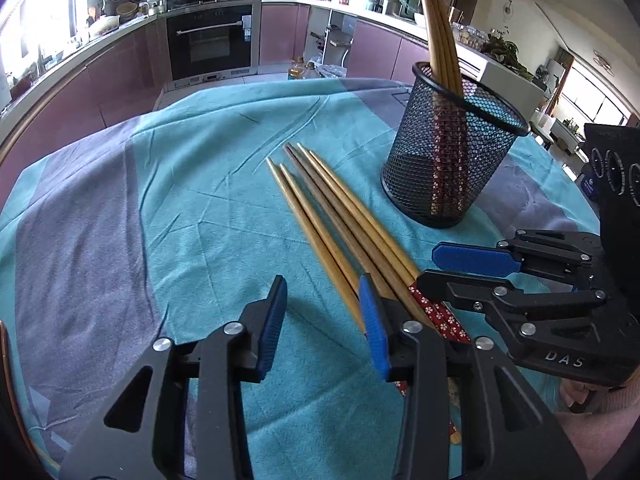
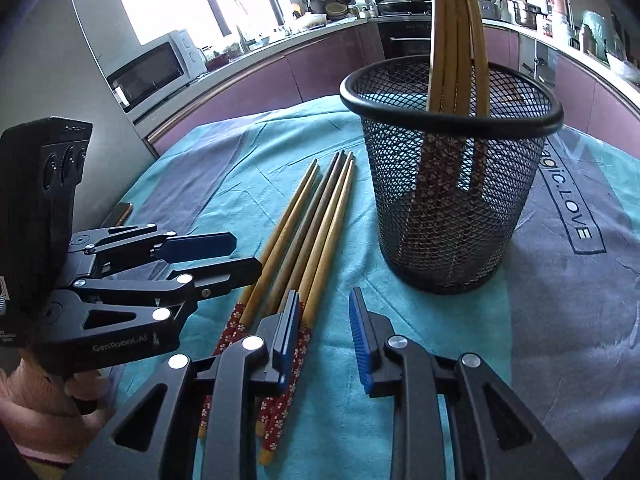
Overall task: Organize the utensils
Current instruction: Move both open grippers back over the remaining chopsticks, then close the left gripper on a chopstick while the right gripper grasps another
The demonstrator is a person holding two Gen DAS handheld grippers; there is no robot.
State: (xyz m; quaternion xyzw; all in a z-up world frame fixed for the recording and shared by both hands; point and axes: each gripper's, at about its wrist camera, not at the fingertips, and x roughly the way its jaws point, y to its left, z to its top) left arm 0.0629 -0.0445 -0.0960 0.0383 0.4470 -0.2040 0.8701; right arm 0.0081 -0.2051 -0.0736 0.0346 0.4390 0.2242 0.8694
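Right gripper [image 2: 324, 340], jaws apart and empty, brackets nothing beside loose chopsticks [image 2: 308, 236]; left gripper [image 1: 324, 328] likewise. Next: pinch one, carry to mesh holder [image 2: 452, 184].

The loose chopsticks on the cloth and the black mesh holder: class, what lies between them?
Nothing but bare teal cloth separates the loose chopsticks from the mesh holder; the right wrist view shows that strip most clearly.

Loose chopsticks [image 1: 340, 224]: patterned handle ends hidden under left gripper [image 1: 324, 328] and right gripper [image 2: 324, 332]. Upright chopsticks [image 2: 456, 40] in mesh cup [image 2: 452, 208]: tips cut off by top edge, lower ends dim behind mesh. Person: only sleeve [image 2: 36, 412] showing, at frame corner.
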